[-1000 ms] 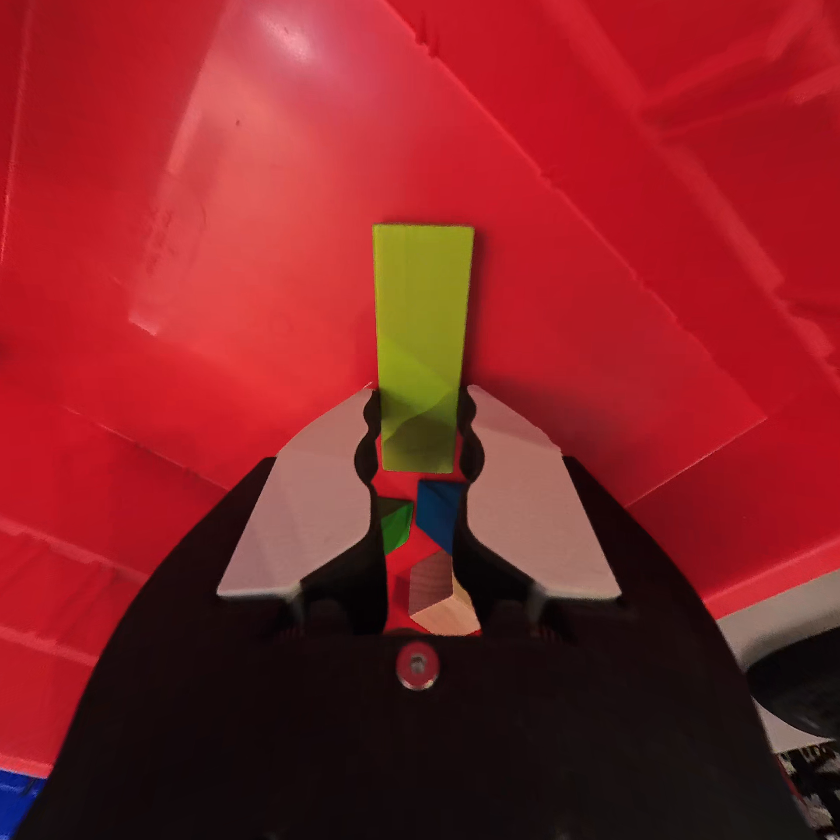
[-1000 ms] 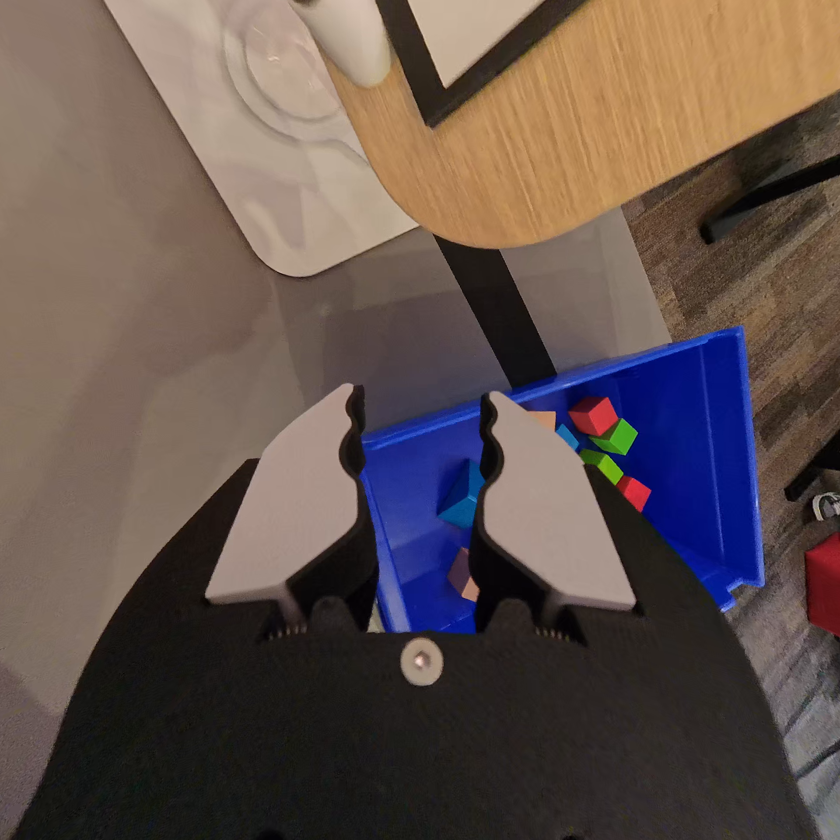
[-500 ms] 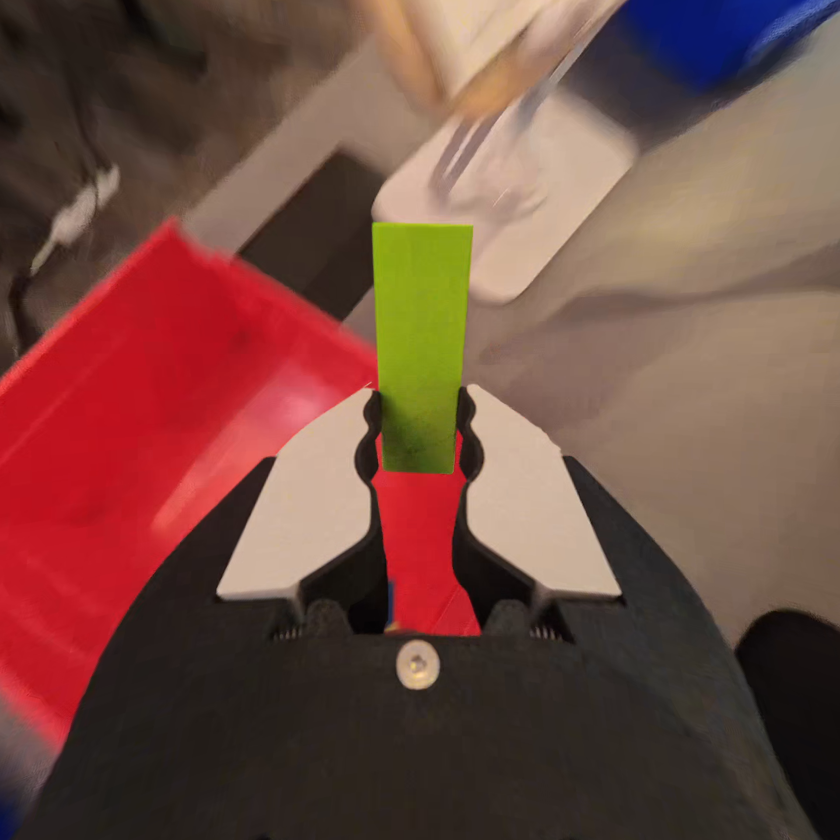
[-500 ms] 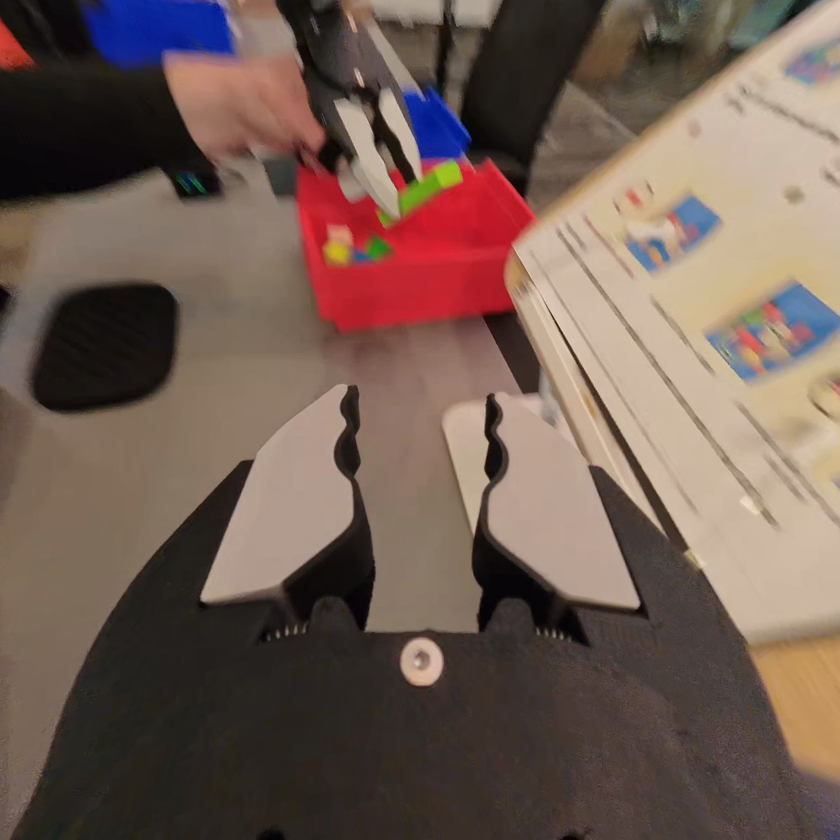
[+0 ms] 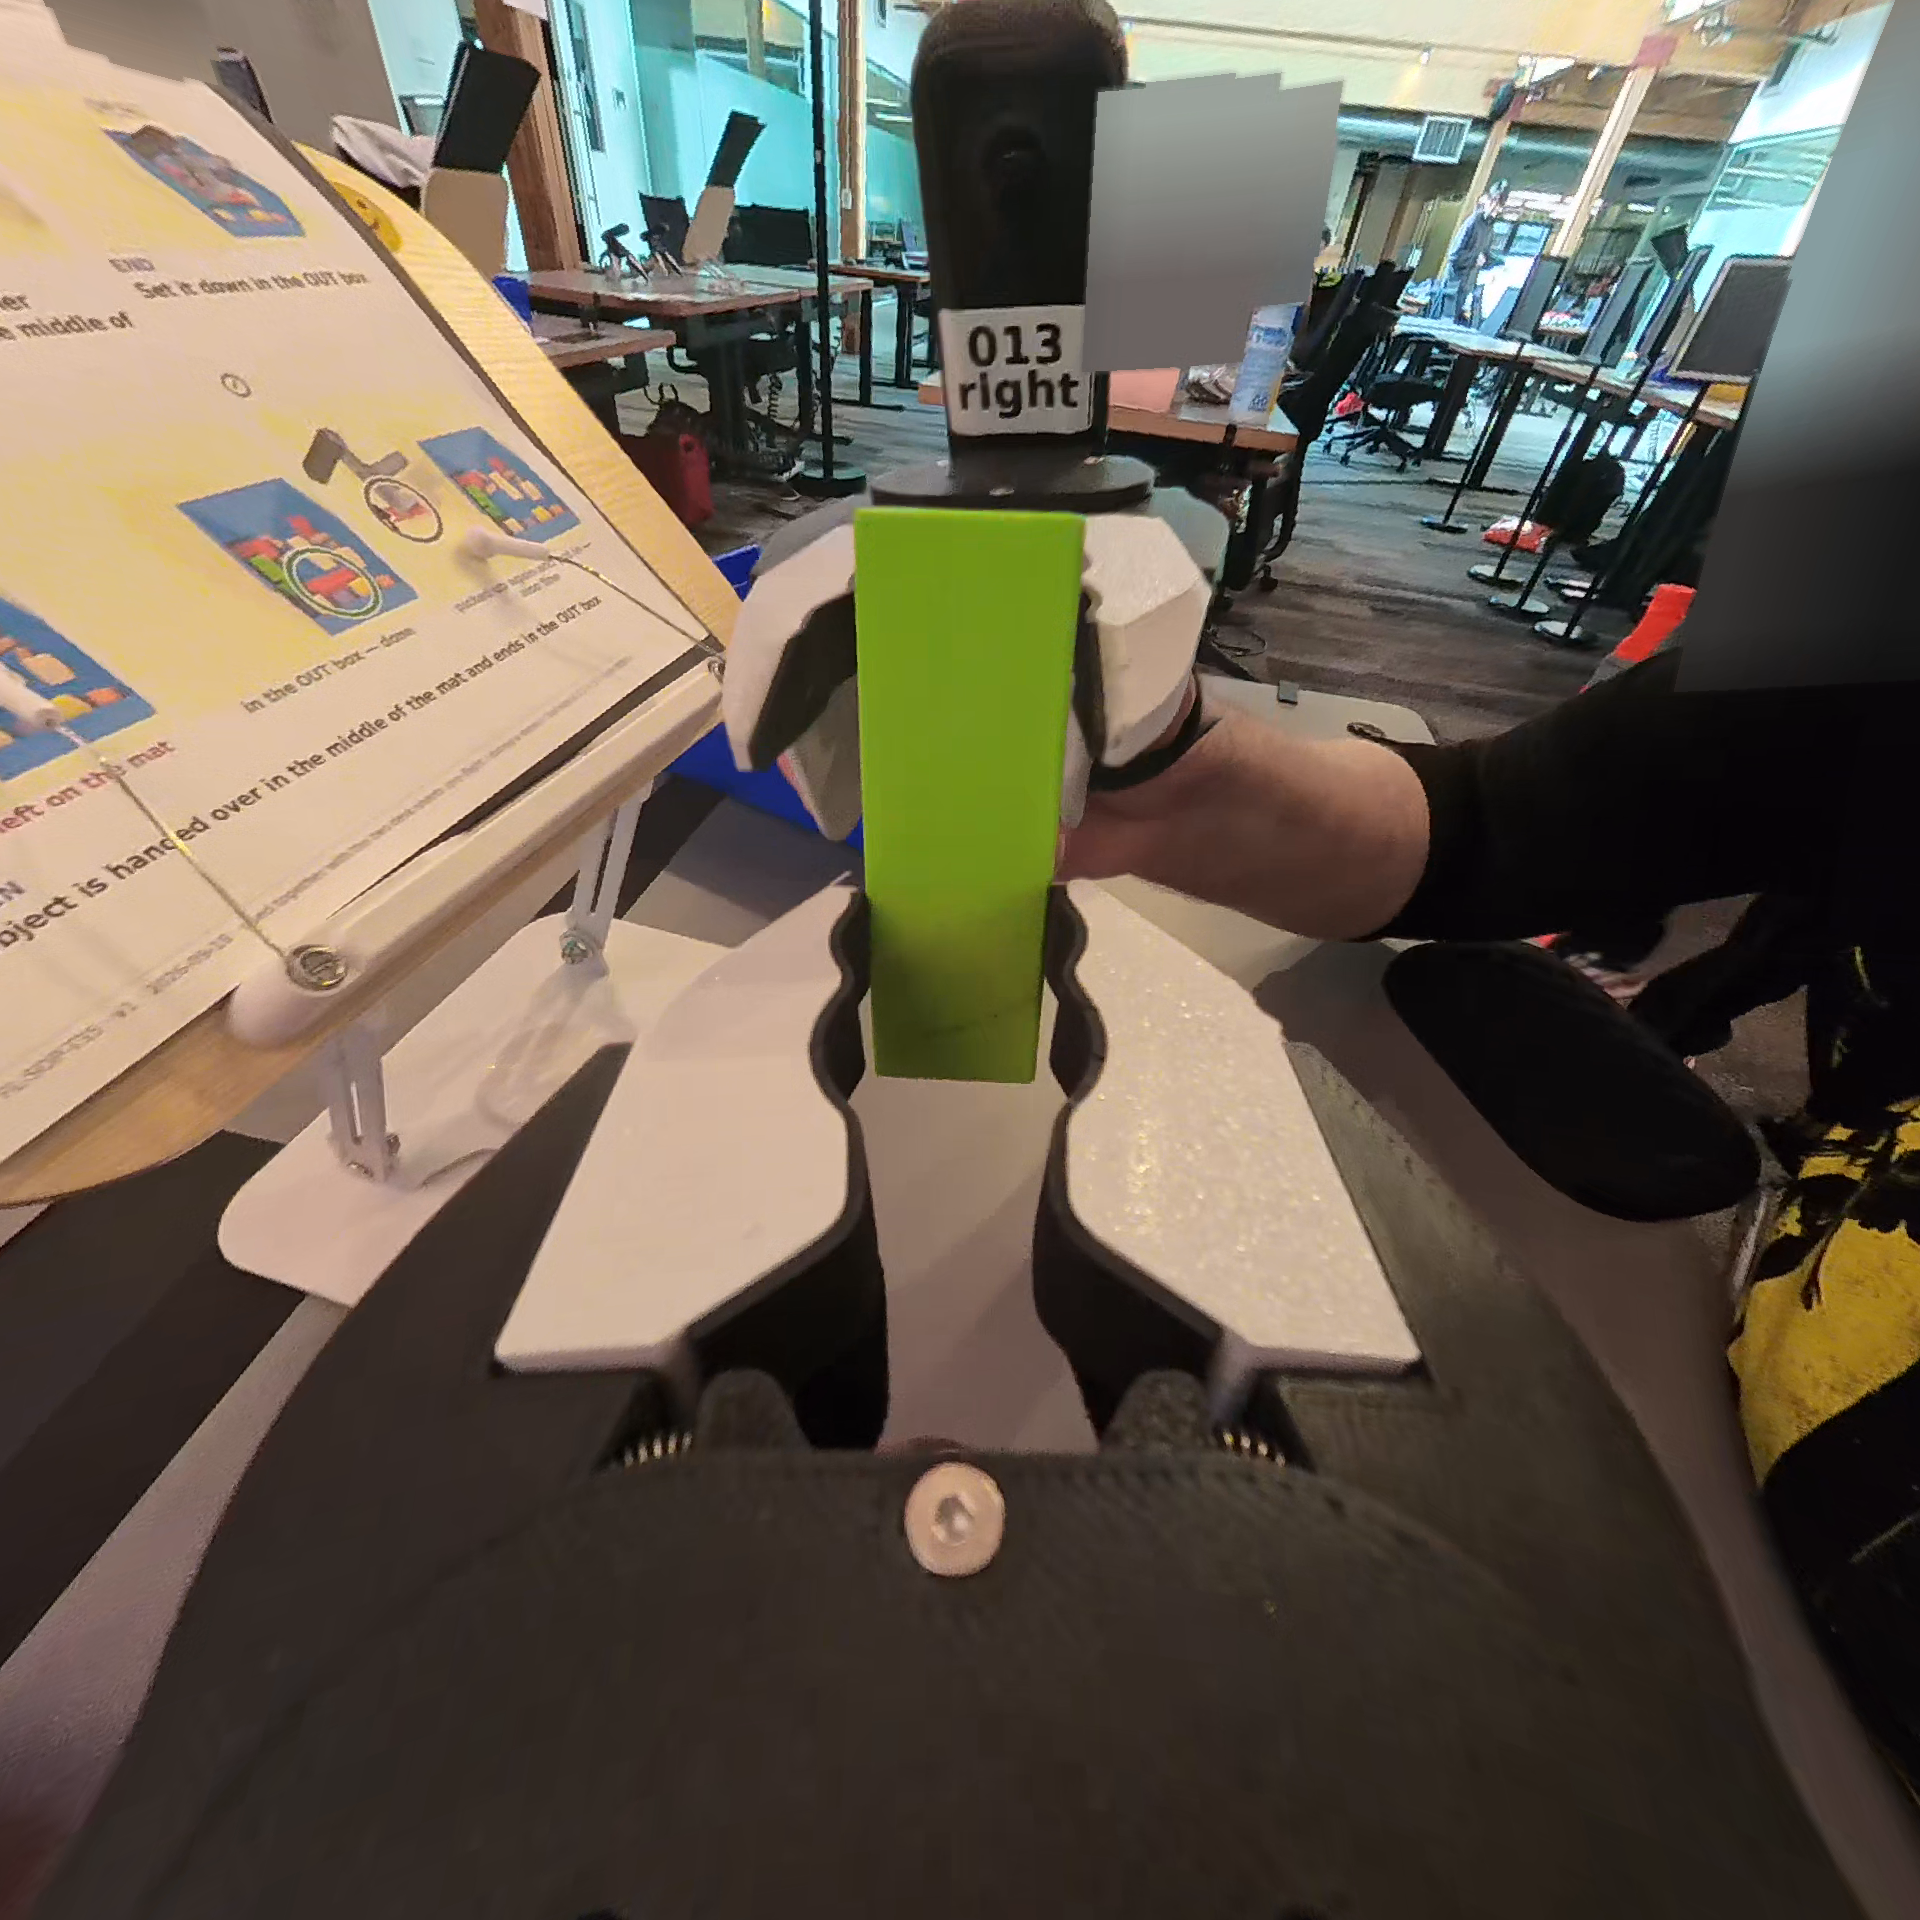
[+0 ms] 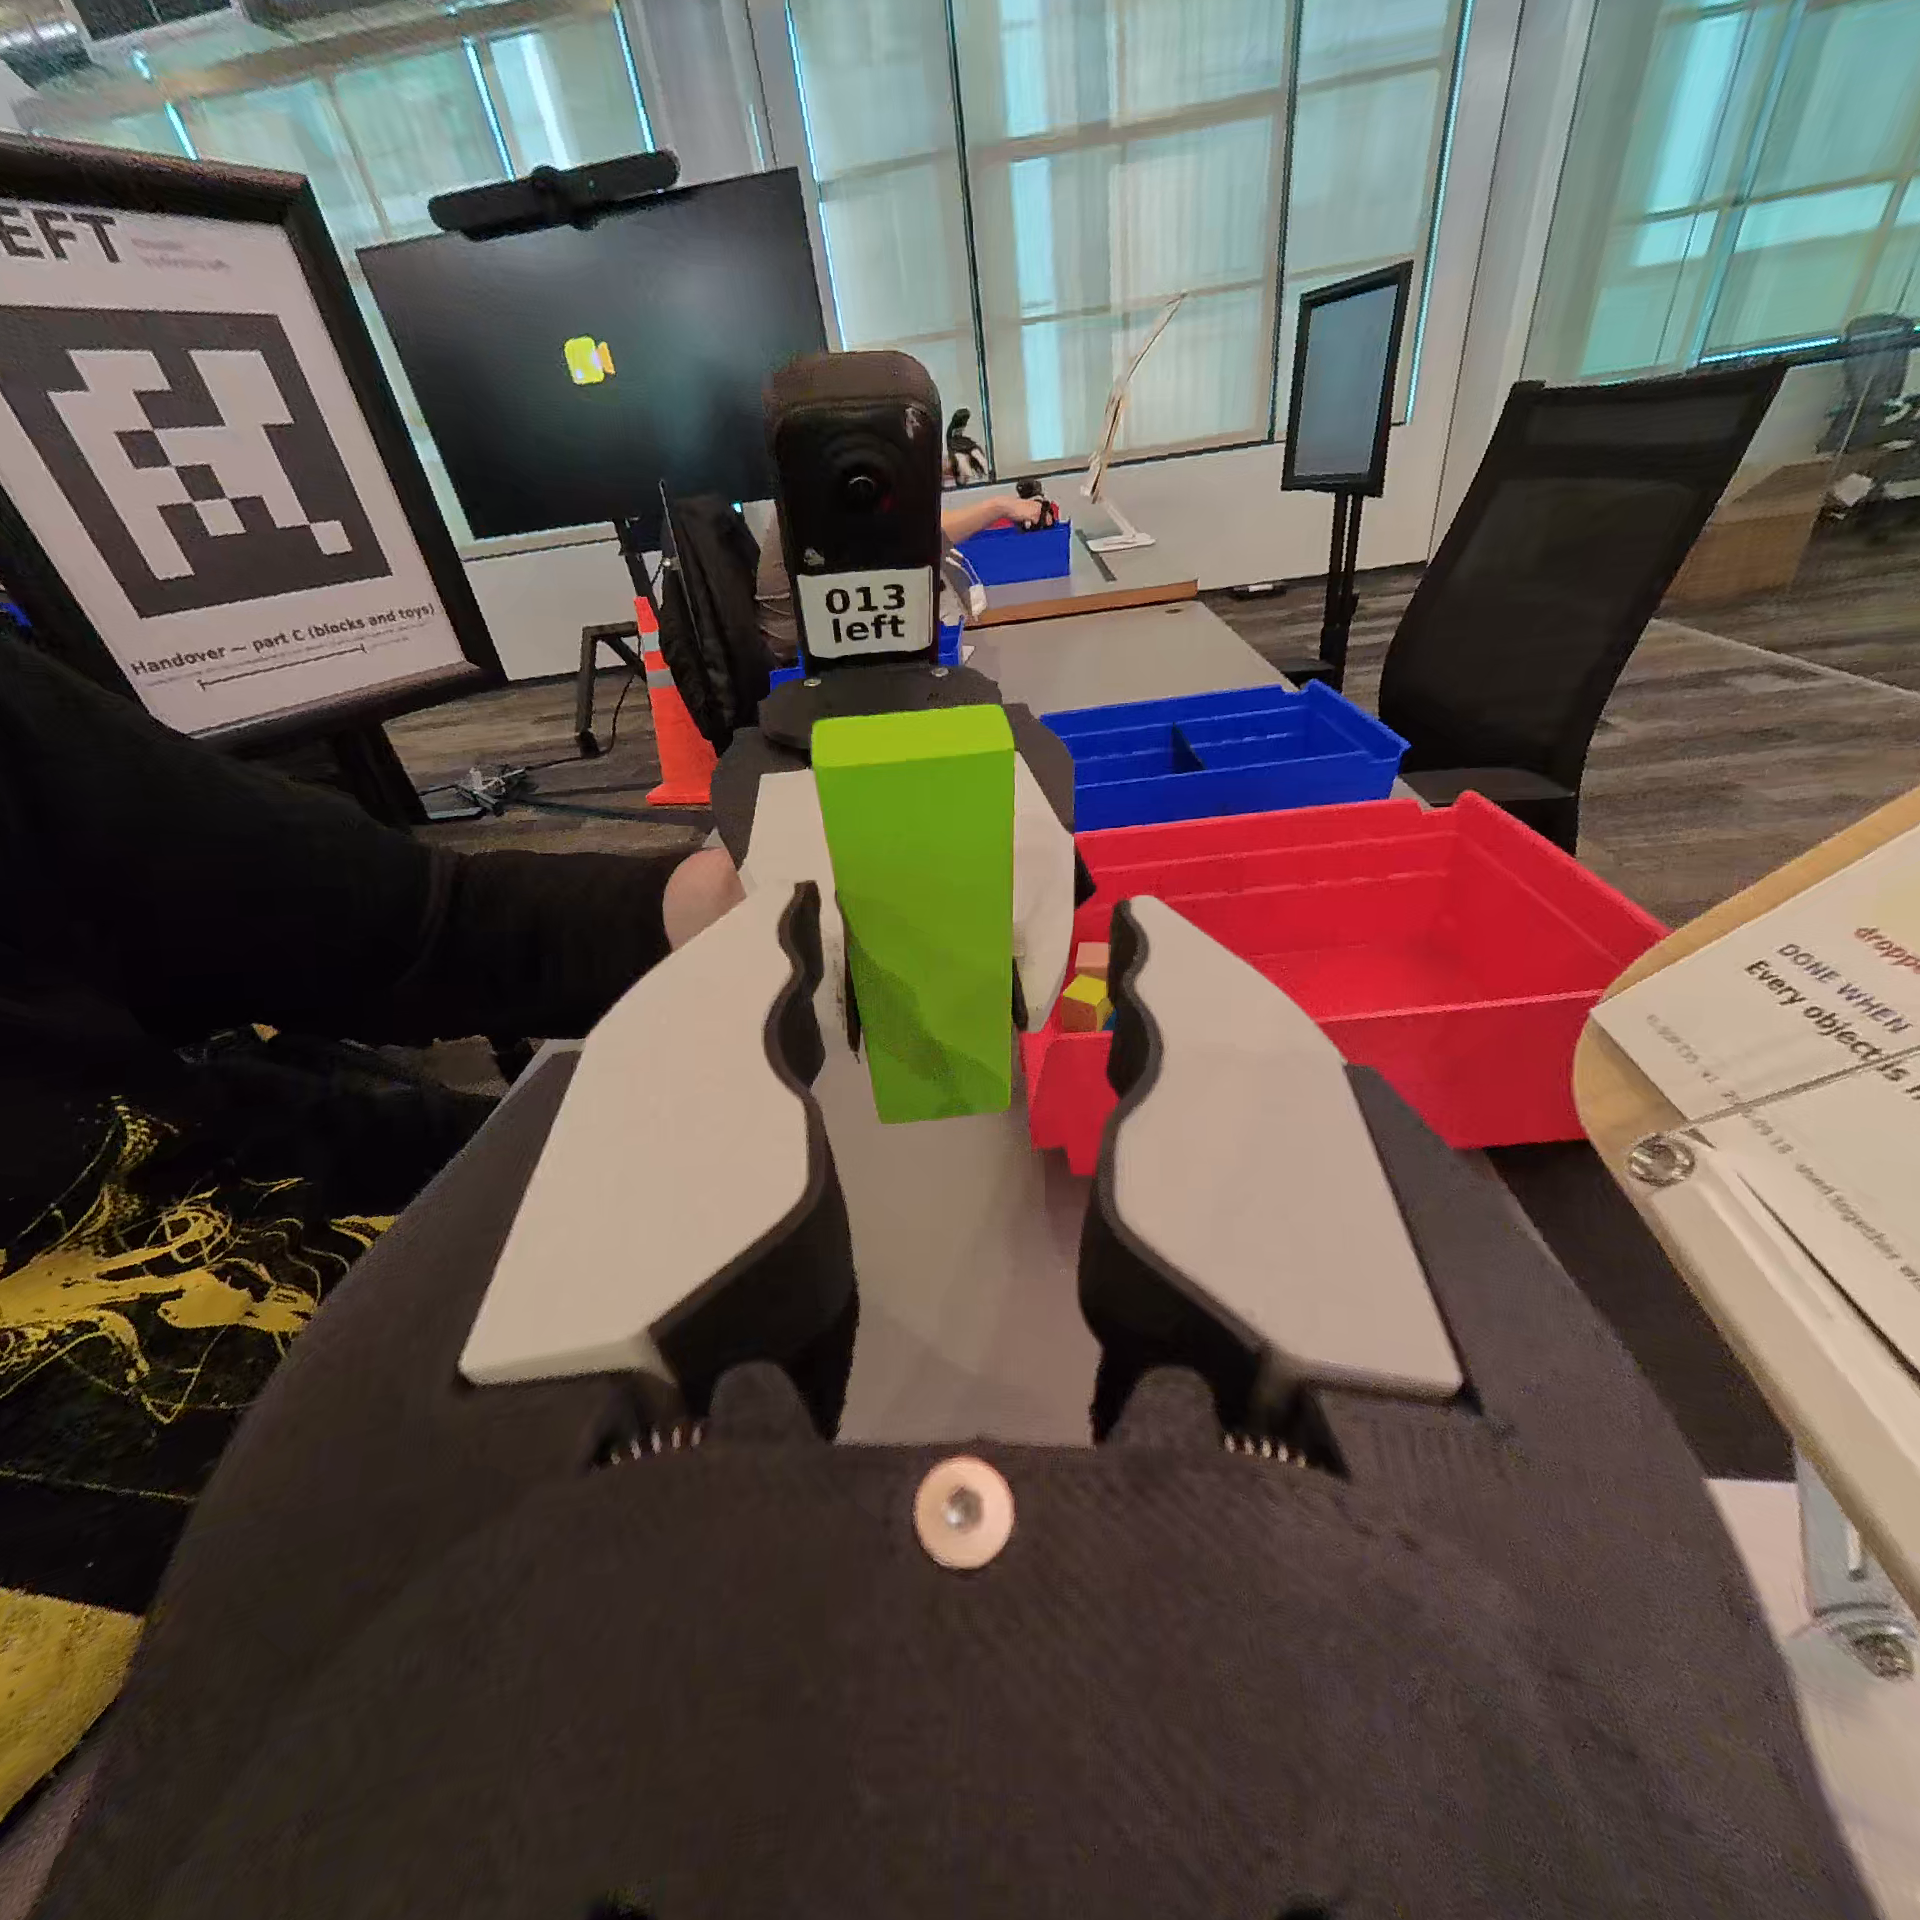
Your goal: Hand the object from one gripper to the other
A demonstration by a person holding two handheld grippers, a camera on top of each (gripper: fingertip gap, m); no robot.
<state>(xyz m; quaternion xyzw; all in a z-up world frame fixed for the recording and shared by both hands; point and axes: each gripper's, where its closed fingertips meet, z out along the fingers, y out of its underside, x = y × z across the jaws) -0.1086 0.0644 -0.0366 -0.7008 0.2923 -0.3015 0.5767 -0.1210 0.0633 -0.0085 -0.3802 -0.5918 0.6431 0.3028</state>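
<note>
A long lime-green block (image 5: 961,790) stands upright in my left gripper (image 5: 956,935), whose two pads press on the block's lower sides. My right gripper (image 6: 966,914) faces the left one and is open. The block (image 6: 920,925) stands between the right gripper's fingers. A gap shows beside the right finger (image 6: 1195,1039), and the pads do not press on the block. In the left wrist view the right gripper's white fingers (image 5: 1138,623) flank the block's far end. A hand (image 5: 1226,810) holds that gripper.
A red bin (image 6: 1403,935) holding a few small coloured blocks (image 6: 1086,1003) sits on the right, with a blue bin (image 6: 1226,748) behind it. Instruction boards stand close by (image 5: 260,520) (image 6: 1766,1039). A marker sign (image 6: 197,457) and a black chair (image 6: 1558,582) stand farther off. The grippers are tip to tip, or close to it.
My left gripper carried the green block up out of the red bin and turned to face the right gripper. The right gripper swung away from the blue bin and brought its open fingers around the block.
</note>
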